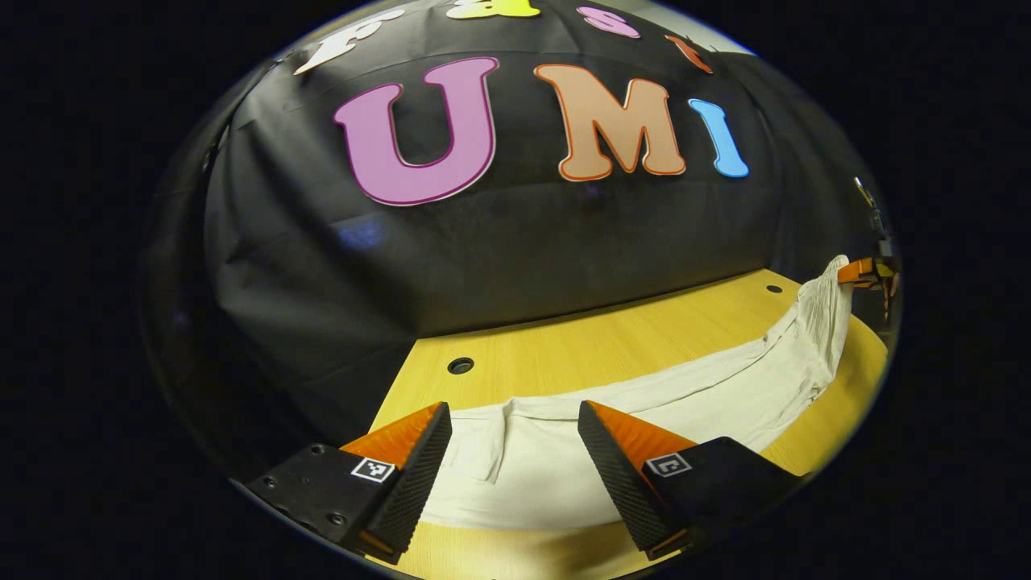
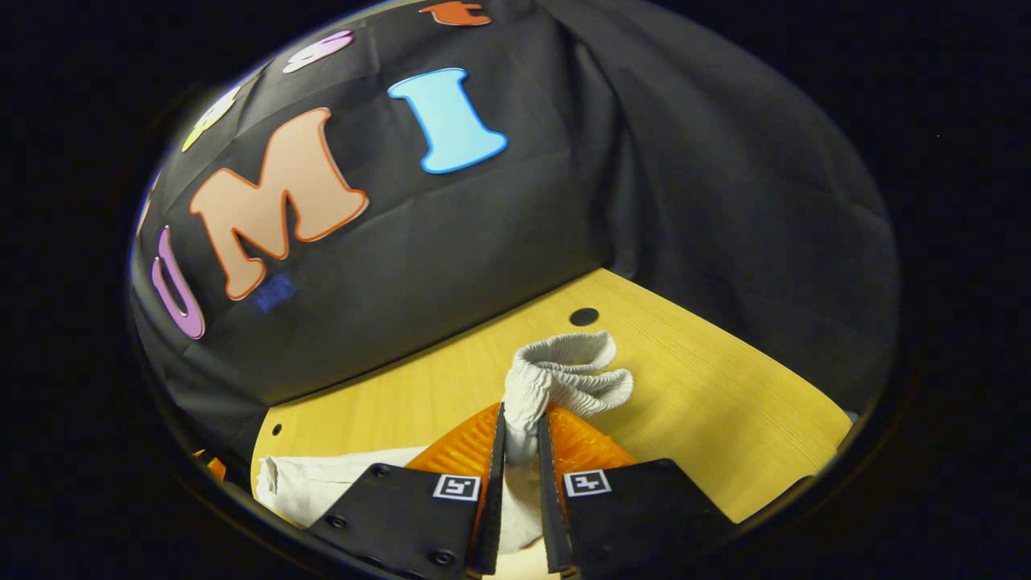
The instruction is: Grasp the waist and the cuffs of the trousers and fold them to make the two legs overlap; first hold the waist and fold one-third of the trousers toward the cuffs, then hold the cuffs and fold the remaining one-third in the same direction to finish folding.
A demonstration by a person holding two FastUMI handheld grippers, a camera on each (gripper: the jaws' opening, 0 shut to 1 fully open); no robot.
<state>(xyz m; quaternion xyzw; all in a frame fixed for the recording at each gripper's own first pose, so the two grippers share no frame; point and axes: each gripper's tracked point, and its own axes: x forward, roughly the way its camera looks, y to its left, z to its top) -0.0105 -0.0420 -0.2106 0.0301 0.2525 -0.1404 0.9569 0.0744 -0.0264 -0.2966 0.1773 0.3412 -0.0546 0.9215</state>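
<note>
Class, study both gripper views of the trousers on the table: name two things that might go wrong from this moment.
1. The left hand-held gripper is open over the trousers; if the right end rises first, the cloth may drag unevenly.
2. The right hand-held gripper pinches a bunched cuff; the bunch may slip or make the legs overlap crookedly.

A pale yellow wooden table (image 1: 612, 338) stood in the booth, its grain running across the top. Small round dark holes (image 1: 460, 366) were set into it near the far edge. Behind it hung a creased black cloth wall (image 2: 709, 201), dimly lit, folding round the right corner.
</note>
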